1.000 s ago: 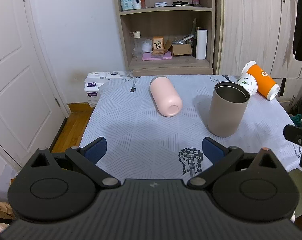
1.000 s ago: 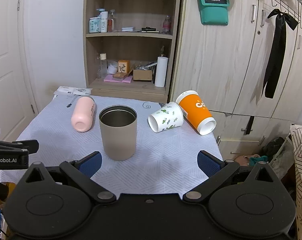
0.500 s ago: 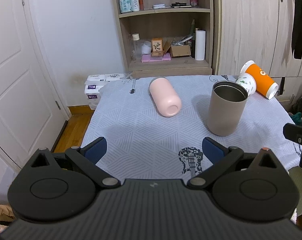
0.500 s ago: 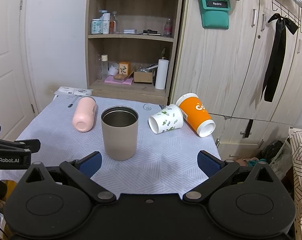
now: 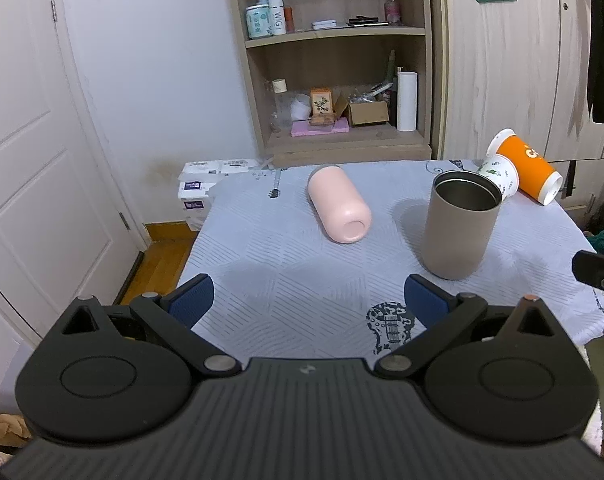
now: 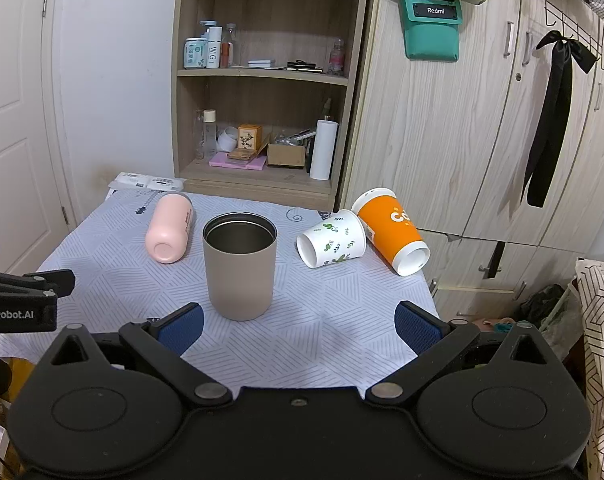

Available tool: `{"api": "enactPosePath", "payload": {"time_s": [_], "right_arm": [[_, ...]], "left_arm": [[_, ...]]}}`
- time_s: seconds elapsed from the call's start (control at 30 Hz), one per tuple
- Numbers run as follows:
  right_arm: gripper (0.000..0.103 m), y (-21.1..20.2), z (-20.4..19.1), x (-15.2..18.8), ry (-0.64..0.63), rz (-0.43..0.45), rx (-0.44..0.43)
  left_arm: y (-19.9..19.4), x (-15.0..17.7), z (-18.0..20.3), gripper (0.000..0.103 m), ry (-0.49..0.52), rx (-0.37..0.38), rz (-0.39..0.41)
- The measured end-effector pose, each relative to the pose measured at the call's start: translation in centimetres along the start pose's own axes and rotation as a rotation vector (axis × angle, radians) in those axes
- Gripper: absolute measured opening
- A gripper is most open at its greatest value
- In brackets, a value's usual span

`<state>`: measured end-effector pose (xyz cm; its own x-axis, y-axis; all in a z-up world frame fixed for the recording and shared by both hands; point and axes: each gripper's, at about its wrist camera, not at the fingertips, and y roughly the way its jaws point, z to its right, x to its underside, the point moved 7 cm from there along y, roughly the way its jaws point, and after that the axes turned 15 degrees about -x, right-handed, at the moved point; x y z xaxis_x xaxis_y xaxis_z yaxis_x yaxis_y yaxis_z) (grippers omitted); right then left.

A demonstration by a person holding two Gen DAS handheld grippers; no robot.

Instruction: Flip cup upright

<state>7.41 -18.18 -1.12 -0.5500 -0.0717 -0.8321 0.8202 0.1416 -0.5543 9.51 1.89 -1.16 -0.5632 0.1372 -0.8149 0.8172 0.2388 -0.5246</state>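
Observation:
A pink cup lies on its side on the left of the table, also in the right wrist view. A beige steel cup stands upright in the middle. A white leaf-print paper cup and an orange paper cup lie on their sides at the far right; both show in the left wrist view, white and orange. My left gripper is open and empty over the near table edge. My right gripper is open and empty, in front of the beige cup.
The table has a grey patterned cloth. A wooden shelf unit and wardrobe doors stand behind it. A white door is at the left. Tissue packs sit by the far left corner.
Both grippers have drawn back and risen slightly, so the table looks a little farther. The cups have not moved. Both grippers stay open.

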Motion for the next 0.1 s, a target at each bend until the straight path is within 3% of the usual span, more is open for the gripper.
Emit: {"api": "enactPosePath", "payload": {"time_s": [0.1], "right_arm": [[0.103,0.03,0.01,-0.01,-0.001,-0.001,0.000]], "left_arm": [[-0.01,-0.07,-0.13,0.103,-0.004,0.000,0.005]]}}
